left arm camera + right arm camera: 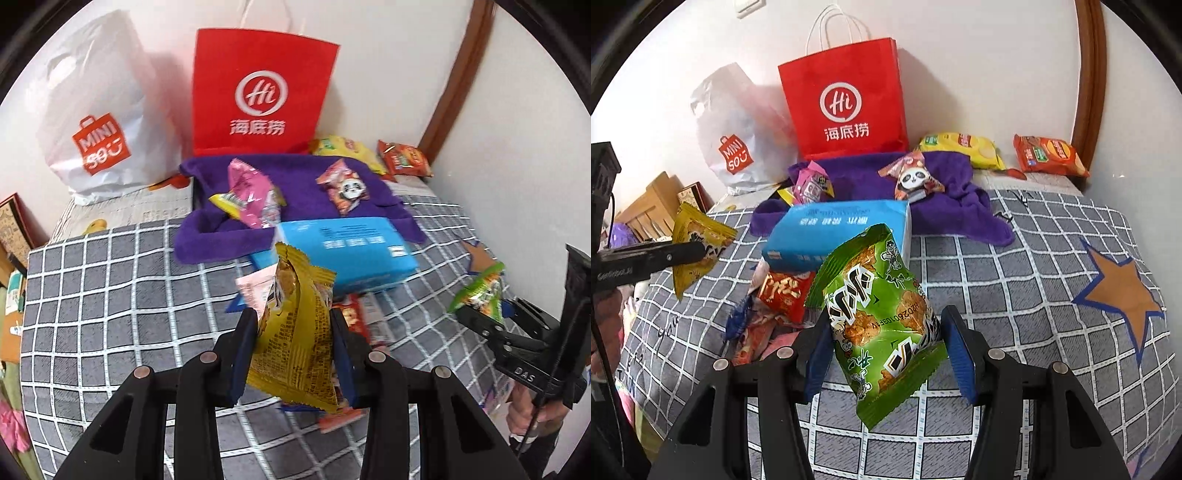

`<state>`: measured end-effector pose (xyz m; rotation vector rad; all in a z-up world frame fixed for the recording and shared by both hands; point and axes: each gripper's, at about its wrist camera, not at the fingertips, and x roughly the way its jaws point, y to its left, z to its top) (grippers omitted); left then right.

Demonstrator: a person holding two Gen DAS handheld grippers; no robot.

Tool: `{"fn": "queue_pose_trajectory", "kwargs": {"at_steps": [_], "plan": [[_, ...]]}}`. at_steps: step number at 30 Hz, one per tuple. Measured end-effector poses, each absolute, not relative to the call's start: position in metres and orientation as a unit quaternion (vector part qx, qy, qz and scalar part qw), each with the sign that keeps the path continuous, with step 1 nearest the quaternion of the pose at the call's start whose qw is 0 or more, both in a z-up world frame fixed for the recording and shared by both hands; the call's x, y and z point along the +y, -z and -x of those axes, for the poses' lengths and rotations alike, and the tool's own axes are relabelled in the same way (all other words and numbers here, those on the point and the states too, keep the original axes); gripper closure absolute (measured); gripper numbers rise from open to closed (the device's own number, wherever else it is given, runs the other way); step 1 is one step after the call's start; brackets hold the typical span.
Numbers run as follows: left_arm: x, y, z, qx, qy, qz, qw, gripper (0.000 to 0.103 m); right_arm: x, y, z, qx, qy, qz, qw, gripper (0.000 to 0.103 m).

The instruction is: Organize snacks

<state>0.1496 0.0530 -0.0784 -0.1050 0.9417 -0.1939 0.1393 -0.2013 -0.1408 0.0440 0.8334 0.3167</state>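
Snacks are the job here, and two are already off the bed: the left gripper (pixel 293 354) has its fingers closed on a yellow packet (pixel 295 332), and the right gripper (pixel 886 354) has its fingers closed on a green packet (pixel 882 321). Both packets are crinkly foil pillow packs with serrated end seals. Each stands roughly on end between the pads, long axis running away from the camera, pinched across its narrow width.

The relation that matters next, as I judge it, is where the packets must go. A purple towel (pixel 945 199), soft and rumpled, lies ahead of both grippers near the wall, with a pink packet (pixel 253 195) and a panda packet (pixel 343 188) already resting on it. Between the grippers and the towel lies a blue tissue pack (pixel 834 236), smooth and blocky, its far edge touching the towel. Either held packet would have to pass over it. From the left wrist view the towel sits almost straight ahead; from the right wrist view it lies ahead and slightly left.

A red paper bag (pixel 258 92) stands upright just behind the towel, with a white plastic bag (pixel 96 118) beside it. More loose snacks, including a red packet (pixel 783 291), sit in a small heap on the checked bedcover (pixel 1015 295), close below the grippers. A yellow chip bag (pixel 964 147) and an orange chip bag (pixel 1049 155) lie by the wall, off the towel to the right.
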Motion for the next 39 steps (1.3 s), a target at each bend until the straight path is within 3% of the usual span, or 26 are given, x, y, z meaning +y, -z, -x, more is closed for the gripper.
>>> {"fn": "queue_pose_trajectory", "kwargs": {"at_steps": [17, 39], "plan": [[0.03, 0.04, -0.165, 0.426, 0.108, 0.038, 0.897, 0.066, -0.204, 0.09, -0.17, 0.376, -0.15, -0.041, 0.913, 0.047], [0.053, 0.01, -0.263, 0.411, 0.082, 0.064, 0.906, 0.066, -0.168, 0.048, -0.277, 0.367, -0.172, -0.018, 0.914, 0.047]]}}
